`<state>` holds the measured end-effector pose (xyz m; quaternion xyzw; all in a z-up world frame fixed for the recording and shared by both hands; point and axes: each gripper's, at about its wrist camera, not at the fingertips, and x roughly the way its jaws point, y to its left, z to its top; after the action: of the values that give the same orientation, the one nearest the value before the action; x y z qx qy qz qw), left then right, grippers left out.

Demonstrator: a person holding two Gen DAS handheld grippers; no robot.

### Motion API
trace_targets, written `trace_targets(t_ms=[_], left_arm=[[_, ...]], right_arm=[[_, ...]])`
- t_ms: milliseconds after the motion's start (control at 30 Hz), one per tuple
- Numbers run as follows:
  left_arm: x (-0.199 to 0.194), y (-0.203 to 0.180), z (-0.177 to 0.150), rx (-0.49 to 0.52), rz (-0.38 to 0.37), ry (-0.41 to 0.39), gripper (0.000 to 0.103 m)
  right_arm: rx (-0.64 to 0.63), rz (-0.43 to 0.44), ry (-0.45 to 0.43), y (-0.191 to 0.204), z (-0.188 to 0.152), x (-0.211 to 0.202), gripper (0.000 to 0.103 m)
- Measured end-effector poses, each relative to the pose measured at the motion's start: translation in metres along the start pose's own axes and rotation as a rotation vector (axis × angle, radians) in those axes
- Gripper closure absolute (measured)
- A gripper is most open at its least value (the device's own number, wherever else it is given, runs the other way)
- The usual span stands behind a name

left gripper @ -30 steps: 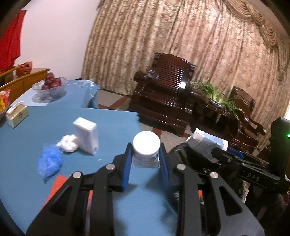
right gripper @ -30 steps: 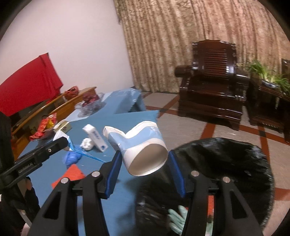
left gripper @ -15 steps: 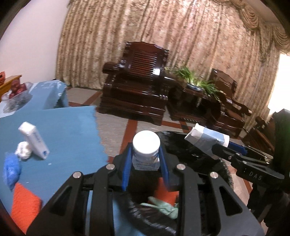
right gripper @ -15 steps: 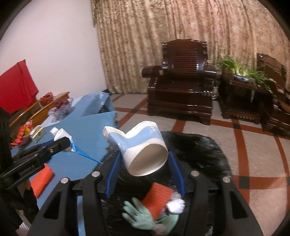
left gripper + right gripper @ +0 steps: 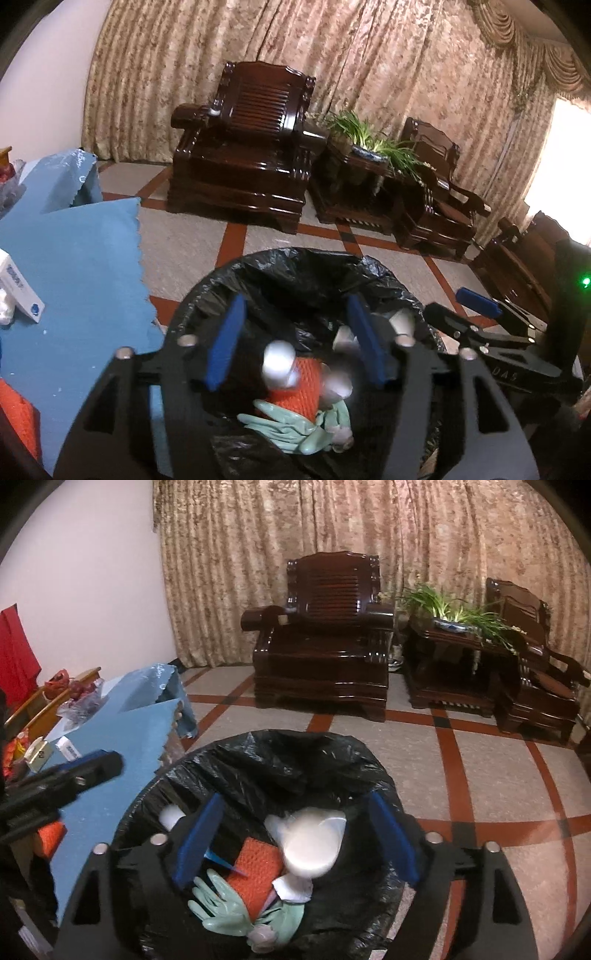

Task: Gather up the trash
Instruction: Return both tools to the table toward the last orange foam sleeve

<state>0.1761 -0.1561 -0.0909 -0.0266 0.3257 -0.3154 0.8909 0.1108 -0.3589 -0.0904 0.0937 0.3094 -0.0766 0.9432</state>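
Both grippers hang over a bin lined with a black bag [image 5: 295, 266] [image 5: 295, 753]. My left gripper [image 5: 295, 339] is open; a blurred white-capped jar [image 5: 279, 363] is below it inside the bin. My right gripper [image 5: 295, 834] is open; a blurred white and blue paper cup [image 5: 312, 843] is dropping below it. In the bin lie an orange mesh piece [image 5: 255, 871], a green glove [image 5: 221, 904] and white scraps. The right gripper shows at the right of the left wrist view [image 5: 476, 314]; the left gripper shows at the left of the right wrist view [image 5: 88, 768].
A table with a blue cloth [image 5: 74, 266] [image 5: 122, 746] stands left of the bin, with a white box [image 5: 18, 291], an orange mesh piece [image 5: 18, 417] and other items. Dark wooden armchairs [image 5: 325, 635] and a plant stand [image 5: 454, 653] line the curtain. Tiled floor lies beyond the bin.
Both grippers moved from the table to above the bin and opened. The jar left the left gripper and the paper cup left the right gripper; both are falling into the bag.
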Motion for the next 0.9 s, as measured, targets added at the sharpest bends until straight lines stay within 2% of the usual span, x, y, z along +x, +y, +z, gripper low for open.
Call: trace_targets(t_ms=[33, 100, 200, 400, 900], left_arm=[[-0.003, 0.002, -0.001, 0.0, 0.008, -0.003, 0.036], [-0.013, 0.011, -0.002, -0.006, 0.034, -0.018, 0.023], [-0.031, 0.026, -0.004, -0.023, 0.099, -0.046, 0.012], [-0.073, 0.067, -0.012, -0.078, 0.219, -0.064, 0.01], [-0.182, 0.166, -0.055, -0.161, 0.523, -0.103, 0.01]], right_arm=[[0.002, -0.004, -0.001, 0.0, -0.002, -0.001, 0.013], [0.009, -0.015, -0.009, 0.001, -0.004, -0.003, 0.006], [0.017, 0.003, -0.001, 0.007, -0.006, -0.002, 0.006], [0.017, 0.06, 0.004, 0.033, -0.006, -0.003, 0.006], [-0.141, 0.299, 0.022, 0.175, -0.017, 0.005, 0.006]])
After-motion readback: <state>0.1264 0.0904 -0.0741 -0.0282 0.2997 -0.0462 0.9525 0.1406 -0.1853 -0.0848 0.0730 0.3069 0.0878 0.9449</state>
